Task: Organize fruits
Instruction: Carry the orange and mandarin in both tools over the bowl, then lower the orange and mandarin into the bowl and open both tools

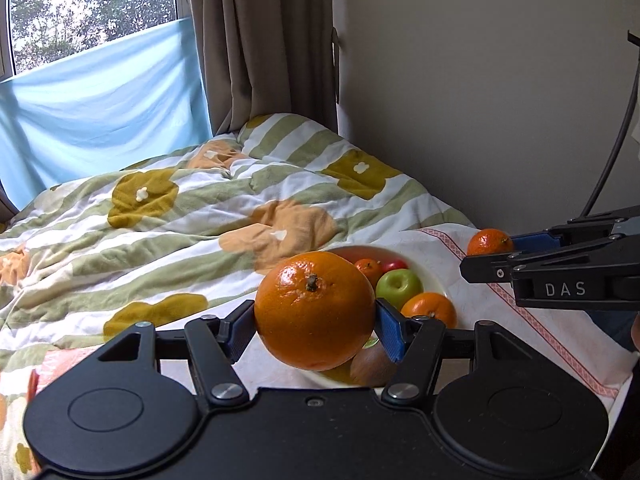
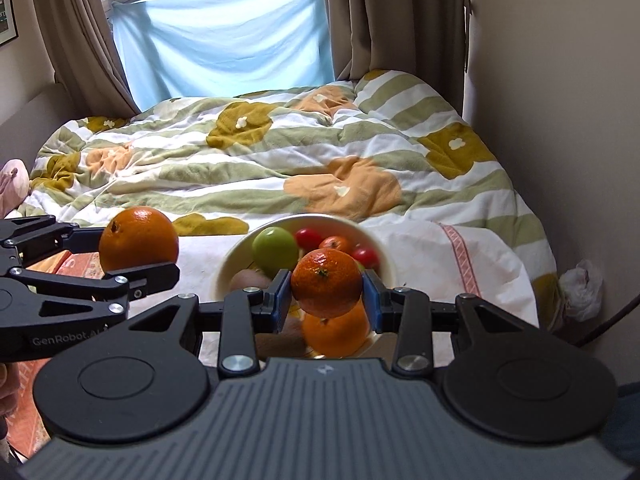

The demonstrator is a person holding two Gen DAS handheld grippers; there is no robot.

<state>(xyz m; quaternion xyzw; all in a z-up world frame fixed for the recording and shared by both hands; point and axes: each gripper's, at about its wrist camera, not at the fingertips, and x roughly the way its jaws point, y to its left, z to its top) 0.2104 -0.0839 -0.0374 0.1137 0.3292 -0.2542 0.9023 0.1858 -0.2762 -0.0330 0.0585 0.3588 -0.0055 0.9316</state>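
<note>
Big orange (image 1: 315,310): round, shiny, stem end facing up, hanging in the air.
Small orange (image 2: 326,282): bumpy, hanging over the bowl.
Bowl (image 2: 386,266): white, sitting on the bed, holding a green apple (image 2: 275,249), red fruits, another orange, brown kiwis.

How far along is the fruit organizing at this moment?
Nothing looks finished: the bowl still holds a green apple, red fruits, kiwis and another orange. In hand: left gripper grips a large orange, right gripper a small mandarin. Both remain unplaced.
</note>
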